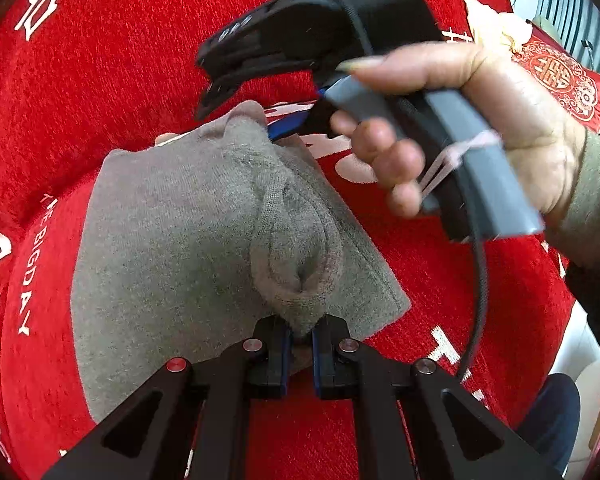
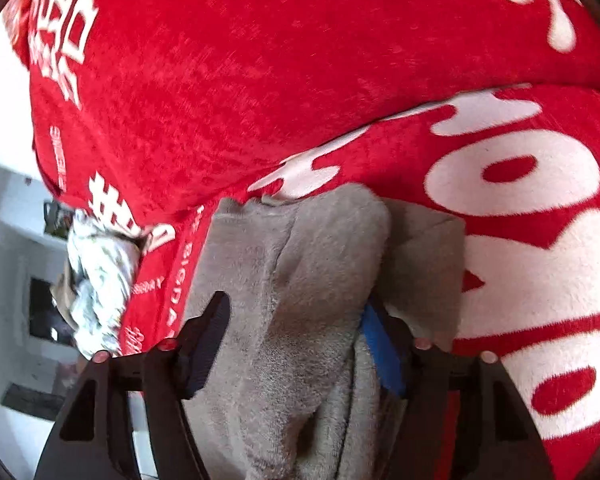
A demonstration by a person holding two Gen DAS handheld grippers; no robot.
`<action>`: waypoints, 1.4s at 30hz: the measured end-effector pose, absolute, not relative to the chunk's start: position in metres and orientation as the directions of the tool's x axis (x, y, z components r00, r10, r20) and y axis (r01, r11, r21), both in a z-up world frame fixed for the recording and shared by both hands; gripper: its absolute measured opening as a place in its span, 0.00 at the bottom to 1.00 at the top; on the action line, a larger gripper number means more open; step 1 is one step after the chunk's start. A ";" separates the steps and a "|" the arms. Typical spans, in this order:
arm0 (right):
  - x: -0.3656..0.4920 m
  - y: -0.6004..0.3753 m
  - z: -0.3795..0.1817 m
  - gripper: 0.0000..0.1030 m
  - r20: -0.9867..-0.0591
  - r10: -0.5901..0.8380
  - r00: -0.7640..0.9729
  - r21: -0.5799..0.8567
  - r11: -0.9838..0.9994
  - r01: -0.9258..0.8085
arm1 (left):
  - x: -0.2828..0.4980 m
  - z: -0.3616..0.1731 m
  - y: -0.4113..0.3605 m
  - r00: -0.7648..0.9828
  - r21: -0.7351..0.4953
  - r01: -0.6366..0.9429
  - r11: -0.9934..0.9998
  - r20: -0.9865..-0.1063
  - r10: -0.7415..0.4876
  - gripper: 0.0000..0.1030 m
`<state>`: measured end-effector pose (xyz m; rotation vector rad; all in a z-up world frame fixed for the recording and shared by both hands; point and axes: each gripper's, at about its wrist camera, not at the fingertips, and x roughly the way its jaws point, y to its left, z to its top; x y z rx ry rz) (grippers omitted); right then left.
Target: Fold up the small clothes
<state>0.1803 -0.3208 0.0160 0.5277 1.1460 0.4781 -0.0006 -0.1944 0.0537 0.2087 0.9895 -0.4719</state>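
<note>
While it lies across the red cover (image 1: 100,80) with white lettering, the grey knitted garment (image 1: 172,216) is held at two opposite ends, most likely so one edge can be carried over the other for a fold. Left gripper (image 1: 300,338): jaws nearly closed, pinching a bunched fold at the near edge of the garment; the puckered cloth above the pinch suggests a firm hold on more than one layer. Right gripper (image 1: 260,120), held in the person's right hand (image 1: 480,120): its tips sit at the far edge of the garment. From its own camera, the right gripper (image 2: 300,332) stands fairly wide, with a thick ridge of grey cloth between the fingers; the blue pad (image 2: 382,356) touches the cloth on one side, while contact on the other side cannot be judged. Blur softens that whole view. What kind of garment it is cannot be determined, as no sleeves or openings show. A pale crumpled item (image 2: 100,280) at the cover's edge is unidentifiable. A red cushion (image 1: 564,76) lies well apart.
</note>
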 end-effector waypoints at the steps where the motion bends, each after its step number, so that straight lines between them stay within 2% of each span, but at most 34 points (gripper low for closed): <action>1: 0.180 -0.314 0.016 0.56 -0.739 0.577 0.347 0.578 0.808 -0.112 | -0.001 0.054 -0.195 0.460 -0.040 0.473 0.880 -0.841 -0.285 0.08; 2: 0.180 -0.308 0.016 0.21 -0.759 0.548 0.352 0.542 0.831 -0.124 | -0.001 0.054 -0.196 0.460 -0.038 0.473 0.881 -0.842 -0.283 0.08; 3: 0.181 -0.304 0.015 0.08 -0.773 0.533 0.344 0.524 0.842 -0.127 | -0.001 0.054 -0.196 0.458 -0.040 0.472 0.881 -0.842 -0.283 0.08; 11: 0.171 -0.311 0.066 0.09 -0.697 0.565 0.442 0.533 0.820 -0.208 | -0.007 0.085 -0.200 0.490 -0.062 0.480 0.875 -0.809 -0.326 0.08; 17: 0.167 -0.315 0.083 0.09 -0.684 0.563 0.463 0.521 0.822 -0.229 | -0.006 0.087 -0.205 0.490 -0.068 0.485 0.872 -0.805 -0.335 0.08; 30: 0.176 -0.337 0.020 0.09 -0.750 0.512 0.420 0.517 0.849 -0.110 | 0.008 0.044 -0.217 0.413 -0.071 0.495 0.866 -0.858 -0.306 0.08; 37: 0.168 -0.343 0.043 0.09 -0.696 0.539 0.474 0.540 0.828 -0.150 | 0.007 0.062 -0.217 0.441 -0.077 0.508 0.858 -0.832 -0.336 0.08; 42: 0.174 -0.347 0.031 0.09 -0.736 0.494 0.462 0.503 0.857 -0.114 | 0.018 0.044 -0.225 0.401 -0.080 0.506 0.859 -0.859 -0.317 0.08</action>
